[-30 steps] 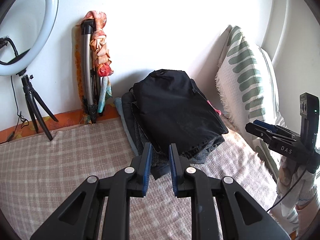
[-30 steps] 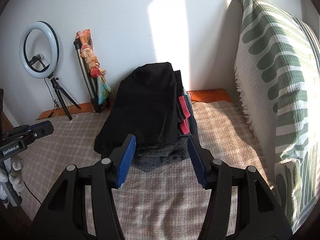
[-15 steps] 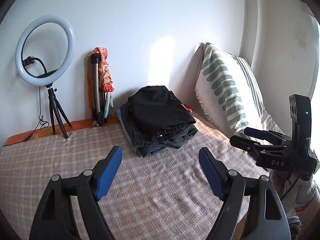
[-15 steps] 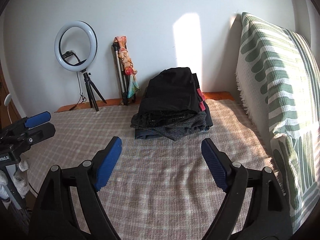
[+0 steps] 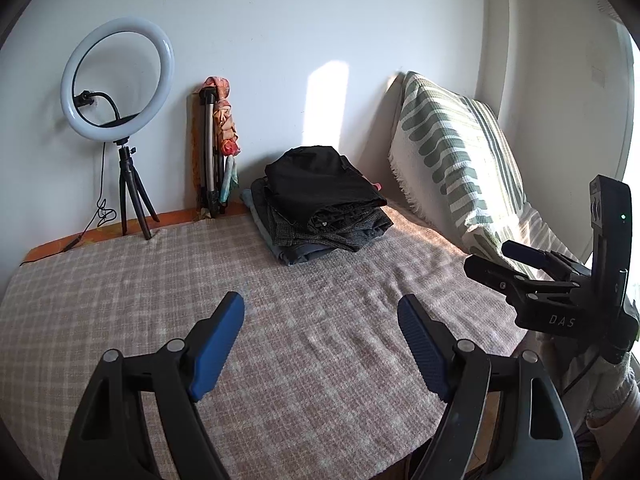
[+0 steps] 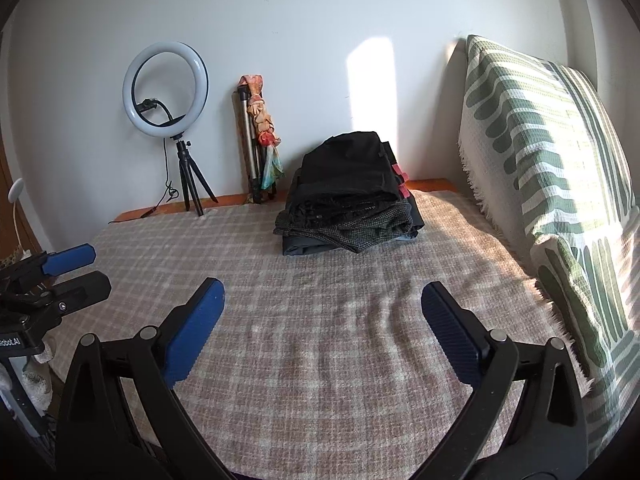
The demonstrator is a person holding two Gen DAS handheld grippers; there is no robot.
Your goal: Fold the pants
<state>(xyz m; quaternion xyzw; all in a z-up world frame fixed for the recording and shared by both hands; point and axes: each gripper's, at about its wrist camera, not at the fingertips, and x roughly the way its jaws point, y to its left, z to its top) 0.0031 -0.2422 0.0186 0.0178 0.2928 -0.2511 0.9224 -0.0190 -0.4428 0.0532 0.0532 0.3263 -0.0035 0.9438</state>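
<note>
Folded black pants (image 5: pixel 320 184) (image 6: pixel 348 172) top a stack of folded garments at the far side of the bed, near the wall. My left gripper (image 5: pixel 320 304) is open over the checked blanket, well short of the stack and holding nothing. My right gripper (image 6: pixel 322 288) also hangs over the blanket, its jaws opening wide with nothing between them. Each gripper shows in the other's view: the right gripper (image 5: pixel 520 264) at the right edge, the left gripper (image 6: pixel 72 268) at the left edge.
A beige checked blanket (image 5: pixel 320 360) covers the bed. A green-and-white striped pillow (image 6: pixel 552 168) leans along the right side. A ring light on a small tripod (image 5: pixel 120 92) and a folded tripod wrapped in colourful cloth (image 5: pixel 218 148) stand against the back wall.
Both grippers have drawn back from the stack, which now sits farther off. The left jaws went from nearly shut to wide, and the right jaws widened further.
</note>
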